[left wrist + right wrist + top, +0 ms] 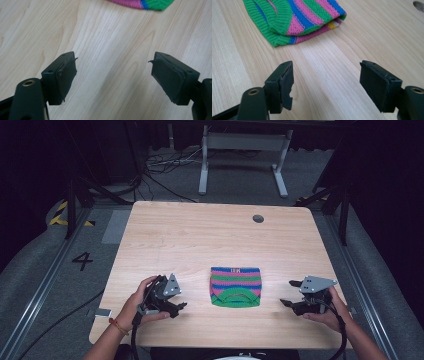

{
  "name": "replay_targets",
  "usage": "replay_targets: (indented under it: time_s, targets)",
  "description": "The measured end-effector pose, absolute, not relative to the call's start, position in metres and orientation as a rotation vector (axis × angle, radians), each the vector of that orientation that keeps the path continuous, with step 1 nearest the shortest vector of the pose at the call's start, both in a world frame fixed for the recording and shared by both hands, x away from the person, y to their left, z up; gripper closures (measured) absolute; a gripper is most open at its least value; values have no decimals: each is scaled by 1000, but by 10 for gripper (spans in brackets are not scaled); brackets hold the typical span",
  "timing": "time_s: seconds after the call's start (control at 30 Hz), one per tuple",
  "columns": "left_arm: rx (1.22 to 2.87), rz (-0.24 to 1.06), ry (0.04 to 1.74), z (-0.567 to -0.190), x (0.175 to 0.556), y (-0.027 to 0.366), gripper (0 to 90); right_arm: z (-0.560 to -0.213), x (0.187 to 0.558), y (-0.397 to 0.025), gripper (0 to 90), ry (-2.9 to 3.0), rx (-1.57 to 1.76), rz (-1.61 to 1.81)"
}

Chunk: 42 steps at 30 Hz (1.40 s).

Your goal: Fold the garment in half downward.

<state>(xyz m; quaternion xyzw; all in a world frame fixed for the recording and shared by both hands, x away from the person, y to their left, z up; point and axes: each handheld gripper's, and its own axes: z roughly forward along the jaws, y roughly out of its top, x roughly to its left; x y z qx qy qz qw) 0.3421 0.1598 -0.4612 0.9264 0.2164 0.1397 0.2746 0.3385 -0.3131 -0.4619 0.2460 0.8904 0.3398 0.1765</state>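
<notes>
High view: a striped knitted garment [235, 287] is seen lying folded flat on the pale wooden surface [200, 235], toward the near edge and about midway across it; bands of green, pink and blue are shown, with a green ribbed edge curving along its near side; the left gripper [176, 308] is held in the person's left hand [137, 302] to the left of the garment, apart from it, and the right gripper [290, 293] is held in the right hand [332, 312] to the garment's right, also apart; a small round hole [258, 218] is set into the surface near the far right corner. From the left gripper view, the left gripper's fingers [61, 80] are spread wide with bare wood between them, nothing gripped, and a corner of the garment is caught at the top edge; from the right gripper view, the right gripper's fingers [283, 85] are likewise parted and empty, low over the surface, with the garment lying ahead and to the left, its ribbed green edge and a small yellow patch visible.
</notes>
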Motion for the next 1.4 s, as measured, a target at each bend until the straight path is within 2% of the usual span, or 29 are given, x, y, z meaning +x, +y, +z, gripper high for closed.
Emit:
replay_targets:
  time_s: [0.33, 0.87, 1.3, 1.4]
  targets:
    - [2466, 394, 613, -463, 333, 180, 217, -474, 332, -339, 212, 2484, 776, 952]
    - [2387, 349, 756, -476, 322, 233, 197, -494, 321, -388, 185, 2418, 956, 976]
    - [2284, 279, 877, -497, 318, 276, 185, -505, 315, -409, 168, 2345, 1101, 1011]
    - [2244, 297, 901, -499, 314, 284, 181, -505, 317, -410, 154, 2352, 1132, 1007]
